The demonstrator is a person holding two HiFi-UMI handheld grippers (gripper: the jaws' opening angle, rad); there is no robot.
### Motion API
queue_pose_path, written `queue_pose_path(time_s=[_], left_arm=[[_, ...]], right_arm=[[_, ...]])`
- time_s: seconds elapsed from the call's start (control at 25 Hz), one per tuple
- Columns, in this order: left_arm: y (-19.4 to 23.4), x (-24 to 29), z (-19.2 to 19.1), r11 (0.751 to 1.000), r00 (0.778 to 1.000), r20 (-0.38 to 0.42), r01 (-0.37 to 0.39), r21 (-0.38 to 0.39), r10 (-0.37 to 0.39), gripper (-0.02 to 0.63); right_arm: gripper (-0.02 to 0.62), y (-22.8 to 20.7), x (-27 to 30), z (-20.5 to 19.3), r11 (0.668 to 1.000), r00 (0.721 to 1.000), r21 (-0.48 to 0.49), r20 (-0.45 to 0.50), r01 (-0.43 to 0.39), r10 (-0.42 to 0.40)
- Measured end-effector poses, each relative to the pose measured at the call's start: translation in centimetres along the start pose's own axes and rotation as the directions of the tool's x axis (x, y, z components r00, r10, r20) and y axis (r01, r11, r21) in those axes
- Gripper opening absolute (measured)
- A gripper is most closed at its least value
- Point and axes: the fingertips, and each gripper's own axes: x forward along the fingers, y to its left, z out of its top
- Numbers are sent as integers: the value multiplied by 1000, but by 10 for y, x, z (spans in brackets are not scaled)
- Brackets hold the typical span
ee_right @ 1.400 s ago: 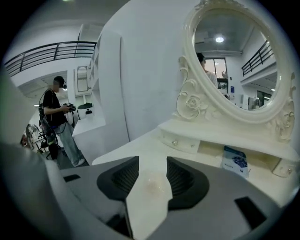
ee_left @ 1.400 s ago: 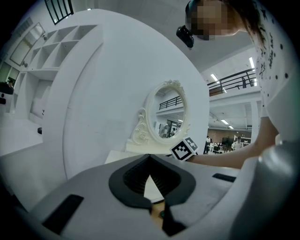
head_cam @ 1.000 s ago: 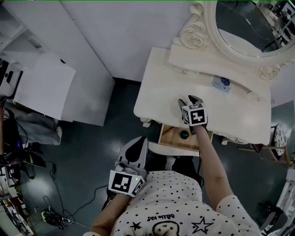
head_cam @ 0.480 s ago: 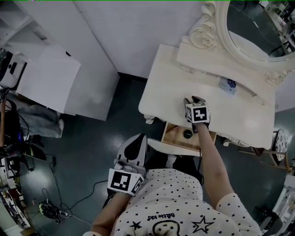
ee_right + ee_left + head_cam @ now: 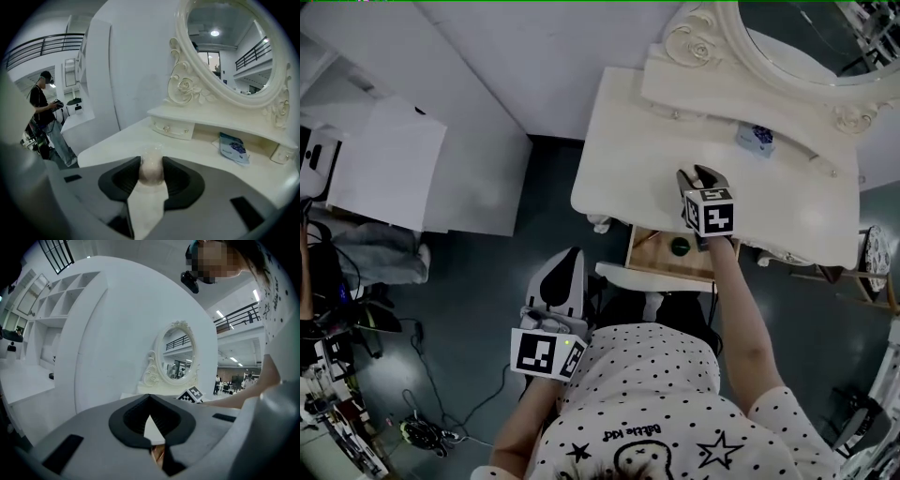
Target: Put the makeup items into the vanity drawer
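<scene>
Over the cream vanity top (image 5: 628,159), right gripper (image 5: 698,175) jaws, just closing, clamp a pale rounded item (image 5: 151,172); left gripper (image 5: 569,257) jaws meet empty above the dark floor (image 5: 487,309).

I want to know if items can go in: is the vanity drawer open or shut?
Open. The drawer sticks out from under the vanity top, its wooden floor showing, with a dark round item inside.
</scene>
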Motion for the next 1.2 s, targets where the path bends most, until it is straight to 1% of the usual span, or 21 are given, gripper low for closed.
queue_pose_path(time_s=[0.2, 0.4, 0.64, 0.8, 0.92, 1.2], left_arm=[[-4, 3, -3, 1000, 1000, -5, 15, 8, -15, 6], [-12, 4, -4, 999, 999, -10, 37, 10, -37, 6], [-18, 3, -7, 999, 999, -11, 48, 9, -48, 6], [-14, -2, -5, 999, 999, -5, 38, 7, -38, 6], [-10, -5, -4, 1000, 1000, -2, 28, 11, -28, 6], [-16, 0, -1, 998, 999, 8, 52, 19, -53, 6]], right_arm=[[152, -9, -44, 13, 998, 992, 67, 123, 8, -16], [152, -16, -95, 23, 989, 970, 145, 238, 11, -46], [152, -25, -161, 10, 971, 938, 238, 326, 34, -113], [152, -29, -208, -14, 947, 920, 307, 338, 90, -197], [152, -28, -233, -34, 933, 914, 338, 326, 126, -242], [152, -3, -252, -66, 944, 938, 303, 273, 129, -216]])
